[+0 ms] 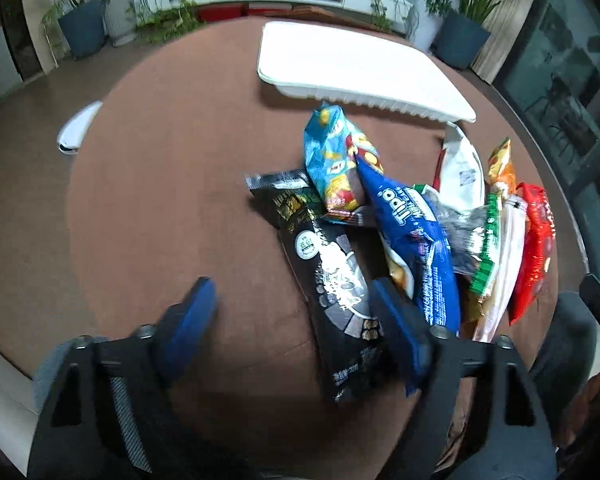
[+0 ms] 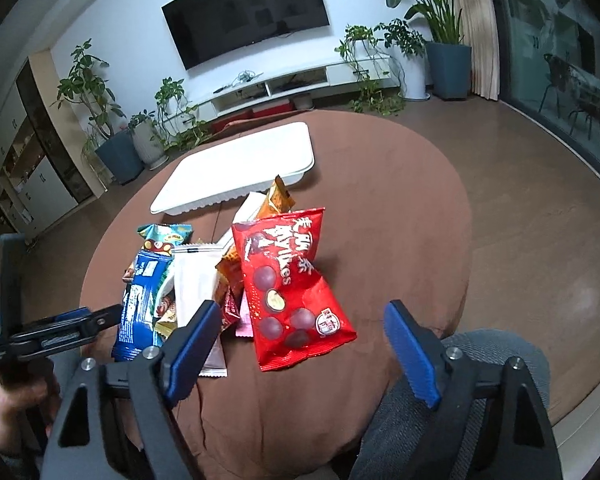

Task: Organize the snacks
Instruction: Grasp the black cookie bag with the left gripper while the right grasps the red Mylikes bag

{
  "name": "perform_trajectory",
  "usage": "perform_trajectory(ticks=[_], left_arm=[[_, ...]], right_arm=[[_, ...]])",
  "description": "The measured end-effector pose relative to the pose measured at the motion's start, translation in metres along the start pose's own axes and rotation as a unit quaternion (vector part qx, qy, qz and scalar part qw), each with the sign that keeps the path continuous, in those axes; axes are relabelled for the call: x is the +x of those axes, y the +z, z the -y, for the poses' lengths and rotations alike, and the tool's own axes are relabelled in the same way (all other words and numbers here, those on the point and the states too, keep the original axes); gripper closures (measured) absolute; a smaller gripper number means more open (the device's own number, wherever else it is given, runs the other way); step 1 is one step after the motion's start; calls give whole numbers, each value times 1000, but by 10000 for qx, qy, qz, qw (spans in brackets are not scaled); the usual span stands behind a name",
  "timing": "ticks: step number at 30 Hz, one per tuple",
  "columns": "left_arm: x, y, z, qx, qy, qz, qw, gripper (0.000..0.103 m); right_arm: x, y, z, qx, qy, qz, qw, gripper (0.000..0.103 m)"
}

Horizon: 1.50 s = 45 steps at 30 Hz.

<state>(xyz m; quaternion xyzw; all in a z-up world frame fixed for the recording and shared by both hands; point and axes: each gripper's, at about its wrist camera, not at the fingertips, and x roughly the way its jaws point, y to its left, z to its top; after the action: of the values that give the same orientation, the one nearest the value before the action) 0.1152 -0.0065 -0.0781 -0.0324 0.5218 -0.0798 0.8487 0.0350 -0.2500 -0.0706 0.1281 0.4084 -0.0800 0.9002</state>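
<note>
A pile of snack packets lies on a round brown table (image 1: 160, 200). In the left wrist view it holds a black packet (image 1: 332, 276), a light blue packet (image 1: 332, 164), a dark blue Tipo packet (image 1: 416, 240), a white packet (image 1: 462, 168) and a red packet (image 1: 534, 248). My left gripper (image 1: 296, 312) is open, its jaws straddling the black packet's near end. In the right wrist view my right gripper (image 2: 300, 344) is open just in front of the red packet (image 2: 292, 292). A white tray (image 2: 236, 168) lies empty behind the pile and shows in the left wrist view (image 1: 352, 64) too.
The left gripper's body (image 2: 52, 332) shows at the left of the right wrist view. Potted plants (image 2: 112, 140), a low white TV shelf (image 2: 284, 84) and glass doors (image 2: 560, 60) stand beyond the table. A white object (image 1: 76, 128) sits by the table's left edge.
</note>
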Motion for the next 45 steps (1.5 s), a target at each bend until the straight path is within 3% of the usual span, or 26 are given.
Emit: perform_trajectory(ticks=[10,12,15,17,18,23,28,31,36,41,45], left_arm=[[39,21,4,320,313,-390,9982,26],[41,24,4,413,382,-318,9979,33],[43,29,1,510,364,-234,9978,53],[43,32,-7,515,343,-193,9979,73],[42,32,-12,517,327,-192,9979,75],[35,29,-25,653,195,-220,9974,77],[23,18,-50,484,-276,-200,9982,78],[23,20,-63,266,-545,-183,9980,79],[20,23,-88,113,-737,-162,9971,79],[12,21,-94,80,-888,-137,9959,79],[13,23,-98,50,-1010,-102,9948,79]], right_arm=[[7,0,-3,-79,44,-142,9999,18],[6,0,-2,-96,30,-142,9998,18],[6,0,-2,-54,-6,-150,9999,18],[7,1,-2,-55,-28,-183,9998,18],[8,2,-2,-64,-40,-190,9998,18],[7,4,-6,-196,-3,-229,9995,18],[11,14,-7,-412,-77,-338,9985,19],[21,22,-10,-702,-181,-590,9956,22],[43,27,-15,-805,19,-1053,9912,22],[60,33,-25,-1073,53,-1156,9875,22],[77,36,-20,-975,152,-1389,9854,32]])
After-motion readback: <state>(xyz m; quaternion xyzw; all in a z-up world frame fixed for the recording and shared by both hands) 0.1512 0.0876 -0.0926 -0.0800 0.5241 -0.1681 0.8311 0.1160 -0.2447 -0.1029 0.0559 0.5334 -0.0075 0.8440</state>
